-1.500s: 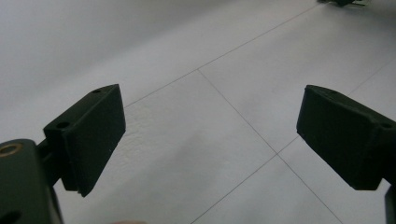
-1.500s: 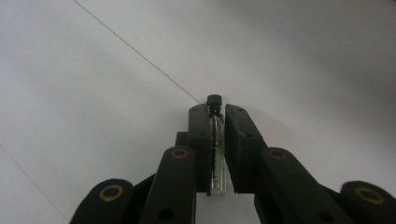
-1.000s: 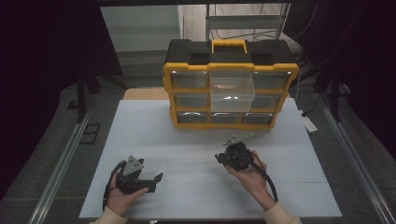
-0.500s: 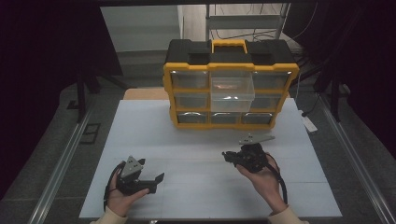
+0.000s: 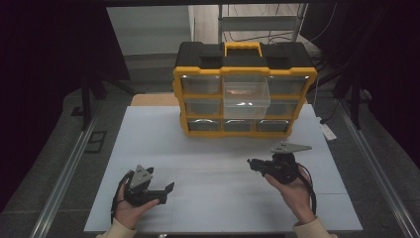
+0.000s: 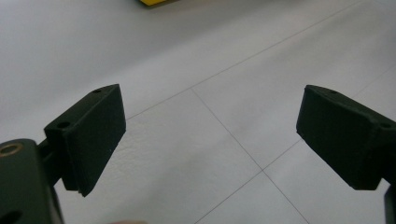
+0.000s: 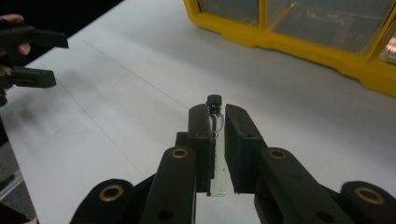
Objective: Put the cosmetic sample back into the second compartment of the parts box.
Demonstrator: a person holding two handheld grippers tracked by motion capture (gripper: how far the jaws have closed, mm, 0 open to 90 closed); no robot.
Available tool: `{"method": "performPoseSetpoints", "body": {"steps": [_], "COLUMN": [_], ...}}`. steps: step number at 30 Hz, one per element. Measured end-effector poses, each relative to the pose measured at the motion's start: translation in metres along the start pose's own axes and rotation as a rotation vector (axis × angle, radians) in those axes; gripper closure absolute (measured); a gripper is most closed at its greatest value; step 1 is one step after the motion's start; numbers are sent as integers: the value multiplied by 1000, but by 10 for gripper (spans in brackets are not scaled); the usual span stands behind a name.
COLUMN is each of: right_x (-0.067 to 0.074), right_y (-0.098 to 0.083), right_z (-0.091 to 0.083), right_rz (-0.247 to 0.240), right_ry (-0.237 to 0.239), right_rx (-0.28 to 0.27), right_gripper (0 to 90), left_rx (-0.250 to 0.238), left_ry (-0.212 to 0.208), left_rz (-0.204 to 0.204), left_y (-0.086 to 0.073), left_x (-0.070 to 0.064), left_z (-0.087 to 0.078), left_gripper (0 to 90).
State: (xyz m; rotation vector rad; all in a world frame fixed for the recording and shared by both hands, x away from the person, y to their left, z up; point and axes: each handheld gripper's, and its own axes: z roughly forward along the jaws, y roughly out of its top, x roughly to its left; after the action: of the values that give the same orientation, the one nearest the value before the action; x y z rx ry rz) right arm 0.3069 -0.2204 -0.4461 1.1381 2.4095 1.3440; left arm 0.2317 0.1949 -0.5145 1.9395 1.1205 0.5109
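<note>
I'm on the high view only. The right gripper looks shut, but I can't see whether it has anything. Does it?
Observer: Yes. In the right gripper view, the right gripper is shut on a small clear glass vial with a black cap, the cap end sticking out past the tips.
Operator: And the left gripper, anything in it?
Observer: No. In the left gripper view its jaws stand wide apart, with bare white table between them.
Operator: What is the right gripper pointing at?
Observer: Across the table toward the left gripper, with the yellow drawer organizer off to the upper right of its view.
</note>
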Motion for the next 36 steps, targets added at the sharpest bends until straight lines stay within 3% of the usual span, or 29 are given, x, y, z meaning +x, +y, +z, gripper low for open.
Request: {"method": "performPoseSetpoints", "body": {"steps": [7, 15, 36], "right_x": [-3, -5, 7], "right_y": [3, 3, 16], "right_z": [-8, -8, -26], "right_rz": [2, 1, -12], "right_ry": [10, 7, 38], "right_rx": [-46, -61, -160], "right_gripper": [815, 815, 815], "left_rx": [-6, -12, -13], "left_ry": [-2, 1, 1], "left_rz": [10, 5, 12], "left_y": [2, 3, 4], "left_x": [-1, 0, 0], "left_z": [0, -1, 0], "left_gripper": [87, 87, 87]}}
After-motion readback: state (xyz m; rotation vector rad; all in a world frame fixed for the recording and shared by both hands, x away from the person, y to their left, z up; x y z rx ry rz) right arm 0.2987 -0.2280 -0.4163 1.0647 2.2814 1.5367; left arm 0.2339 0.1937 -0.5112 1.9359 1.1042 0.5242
